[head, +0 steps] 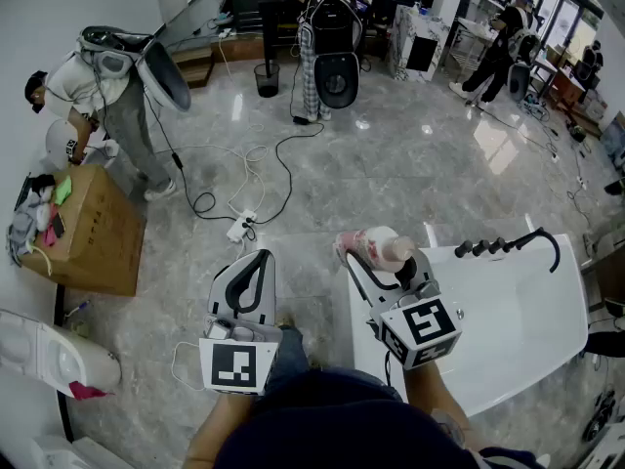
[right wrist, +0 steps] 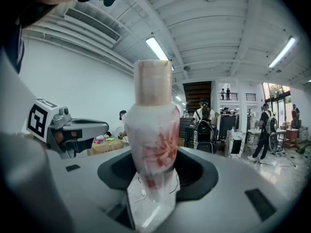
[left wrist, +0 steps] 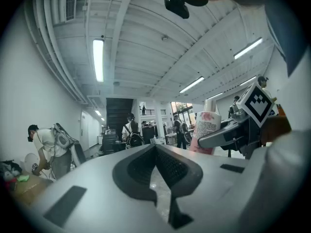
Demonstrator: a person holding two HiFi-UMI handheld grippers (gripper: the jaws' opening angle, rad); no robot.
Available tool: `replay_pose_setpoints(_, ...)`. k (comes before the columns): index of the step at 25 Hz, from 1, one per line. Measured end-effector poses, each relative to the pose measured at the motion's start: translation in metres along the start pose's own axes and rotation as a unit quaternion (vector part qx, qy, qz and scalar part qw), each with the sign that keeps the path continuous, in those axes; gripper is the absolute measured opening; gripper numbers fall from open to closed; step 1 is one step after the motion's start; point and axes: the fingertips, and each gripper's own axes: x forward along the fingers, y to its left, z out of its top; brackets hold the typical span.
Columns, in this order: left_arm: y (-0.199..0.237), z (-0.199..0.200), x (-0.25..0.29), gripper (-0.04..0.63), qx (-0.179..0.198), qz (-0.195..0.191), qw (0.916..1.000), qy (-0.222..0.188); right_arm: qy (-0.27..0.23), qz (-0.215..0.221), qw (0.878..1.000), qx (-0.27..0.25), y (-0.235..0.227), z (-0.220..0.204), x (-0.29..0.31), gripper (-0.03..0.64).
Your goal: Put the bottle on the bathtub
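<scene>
Head view, left side: we see a person point(head: 103, 91) bent over a cardboard box point(head: 98, 242), well apart from both tools.
Head view, middle: the left gripper point(head: 252, 262) is over the floor, just left of the bathtub point(head: 527, 350).
Head view, right side: the right gripper point(head: 383, 262) carries the bottle point(head: 376, 245) above the tub's left rim; we cannot tell here whether the bottle touches the rim. Only this view shows the white tub and its black faucet point(head: 513, 242).
Left gripper view: the left gripper point(left wrist: 156, 166) has its jaw tips meeting at the far end, with nothing between them. At the right, the right gripper point(left wrist: 206, 139) shows side-on with the bottle point(left wrist: 206, 127) in it; only here do we see the printed text panel.
Right gripper view: the right gripper point(right wrist: 155, 166) is clamped on the bottle point(right wrist: 154, 130), a pad on each side of the lower body. The left gripper point(right wrist: 99, 126) pokes in at the left.
Bottle look: white body, red-pink flower print, pale beige cap, upright between the jaws.
</scene>
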Motion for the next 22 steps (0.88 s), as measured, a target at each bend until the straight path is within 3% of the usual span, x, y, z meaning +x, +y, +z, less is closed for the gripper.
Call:
replay_pose_setpoints(8, 0.034, -0.014, 0.061, 0.023, -0.006, -0.014, 0.9999, -0.008, 0.017, -0.02, 1.0, 0.012, -0.033, 0.006, 0.058, 0.239)
replay_pose_setpoints(11, 0.054, -0.02, 0.092, 0.023, 0.007, -0.023, 0.9997, -0.001, 0.019, -0.035, 0.999, 0.021, -0.051, 0.012, 0.085, 0.239)
replay_pose_setpoints(22, 0.135, -0.02, 0.222, 0.023, -0.005, -0.062, 0.9979, -0.02, 0.01, -0.072, 0.997, 0.019, -0.112, 0.035, 0.206, 0.239)
